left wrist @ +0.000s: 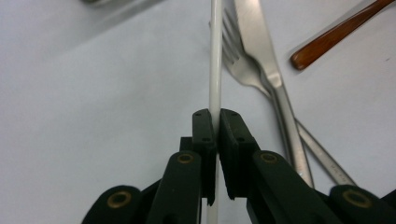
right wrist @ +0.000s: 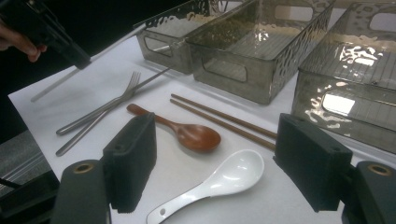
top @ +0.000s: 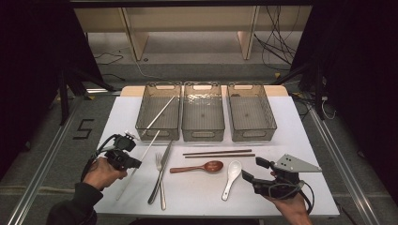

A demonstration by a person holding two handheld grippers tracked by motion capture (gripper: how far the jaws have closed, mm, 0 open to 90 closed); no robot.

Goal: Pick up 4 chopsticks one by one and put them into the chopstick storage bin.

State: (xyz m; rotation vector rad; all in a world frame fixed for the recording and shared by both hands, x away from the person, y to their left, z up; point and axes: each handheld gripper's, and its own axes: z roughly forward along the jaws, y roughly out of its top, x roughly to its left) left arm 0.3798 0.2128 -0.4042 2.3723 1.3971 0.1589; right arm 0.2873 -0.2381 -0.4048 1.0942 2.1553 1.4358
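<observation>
Hands at the near edge. L gripper (top: 133,162) has its jaws clamped on a white chopstick (top: 141,159), gripped partway along, the stick running out both ways past the pads; it sits left of the fork (top: 160,176) and knife (top: 162,168). R gripper (top: 250,171) hangs at the near right w/ jaws wide apart, nothing between them, pointing at the white spoon (top: 231,178). Mid-table: wooden spoon (top: 199,167) beside the white one, then two brown chopsticks (top: 218,153) lying side by side just behind. Farther back, three grey bins (top: 205,112) in a row; the left one has a second white chopstick (top: 162,111) leaning over its front rim.
</observation>
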